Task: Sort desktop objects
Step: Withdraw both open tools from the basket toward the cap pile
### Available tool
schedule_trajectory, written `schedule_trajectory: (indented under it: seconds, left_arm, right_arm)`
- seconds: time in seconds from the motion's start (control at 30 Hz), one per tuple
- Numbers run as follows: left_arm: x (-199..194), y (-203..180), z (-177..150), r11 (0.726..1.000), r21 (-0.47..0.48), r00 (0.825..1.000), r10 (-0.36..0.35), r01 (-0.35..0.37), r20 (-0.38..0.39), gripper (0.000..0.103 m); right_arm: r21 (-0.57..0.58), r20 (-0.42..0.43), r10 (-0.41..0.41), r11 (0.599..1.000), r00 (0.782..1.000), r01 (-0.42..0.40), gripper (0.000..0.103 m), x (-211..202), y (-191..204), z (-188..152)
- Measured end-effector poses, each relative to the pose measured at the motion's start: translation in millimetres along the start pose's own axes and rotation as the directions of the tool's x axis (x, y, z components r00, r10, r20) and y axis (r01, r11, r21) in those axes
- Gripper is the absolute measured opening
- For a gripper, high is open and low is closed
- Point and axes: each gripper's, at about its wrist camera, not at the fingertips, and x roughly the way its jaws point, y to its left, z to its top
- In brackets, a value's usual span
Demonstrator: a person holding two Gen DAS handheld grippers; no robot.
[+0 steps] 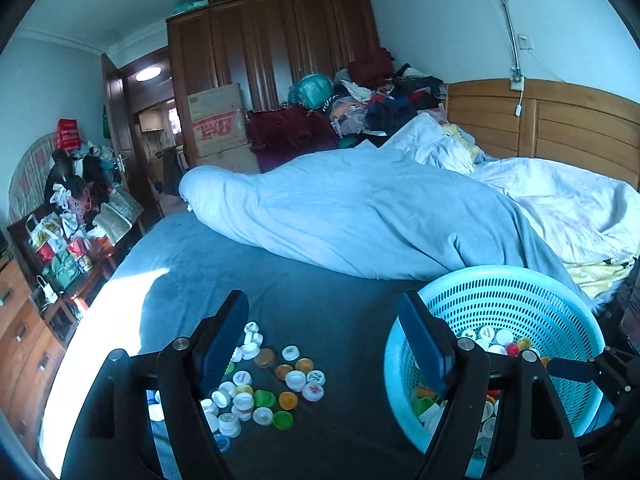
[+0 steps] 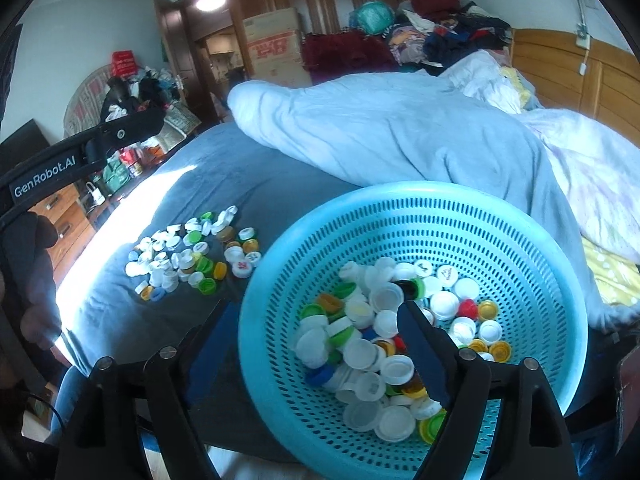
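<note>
Nearest you: right tongs (image 2: pixel 316 354) hang with jaws spread wide, empty; the left jaw sits outside the basket (image 2: pixel 560 280) wall and the right jaw over the caps inside it. You straddle the rim, and I cannot tell whether either jaw touches it.
Left tongs (image 1: pixel 324 354): also wide open and holding nothing, poised above the bed (image 1: pixel 320 292) between the loose caps (image 1: pixel 264 384) and the basket. That puts you within easy reach of either pile.
Loose caps: a scatter of bottle caps lying on the dark blue bed sheet, just left of the basket. Mostly white, with green, yellow and amber ones mixed in; some lie top up, others hollow side up, several overlapping.
Basket: light blue plastic, perforated, round, resting on the bed beside the scatter. It likely stands this close so each cap travels a short way.
Basket caps (image 2: pixel 384 340): heaped several deep, again chiefly white with green, yellow, red, blue and one black among them.
Progress, by my guess: more caps seem to be in than out.
Beyond: a pale blue quilt (image 1: pixel 360 216) bunched across the bed, behind the basket.
</note>
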Motion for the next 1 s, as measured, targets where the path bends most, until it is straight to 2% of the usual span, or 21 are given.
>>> schedule_trajectory:
  seconds: [0.43,0.63,0.73,0.8,0.9,1.0]
  left_arm:
    - [10,45,-15,0.995,-0.102,0.999,0.020,-0.022,-0.025,0.072]
    - [30,81,-39,0.985,-0.171,0.995,0.016,-0.033,-0.097,0.072]
    - [44,113,-66,0.977,-0.199,0.988,0.047,-0.076,-0.148,0.072]
    - [58,141,-92,0.971,-0.209,0.976,0.072,-0.116,-0.207,0.072]
    - [77,188,-136,0.954,-0.233,0.947,0.115,-0.189,-0.299,0.072]
    - [91,236,-179,0.916,-0.294,0.907,0.144,-0.274,-0.396,0.072]
  right_arm:
    - [-0.104,-0.048,0.020,0.994,0.999,-0.025,0.092,15,54,2]
    - [-0.151,-0.094,0.047,0.987,0.995,-0.061,0.092,35,83,0]
    - [-0.171,-0.117,0.067,0.982,0.991,-0.086,0.093,43,94,-3]
    - [-0.191,-0.144,0.077,0.976,0.987,-0.104,0.093,51,104,-8]
    - [-0.198,-0.186,0.094,0.971,0.978,-0.131,0.093,66,114,-15]
    - [-0.207,-0.221,0.113,0.965,0.969,-0.159,0.093,80,127,-21]
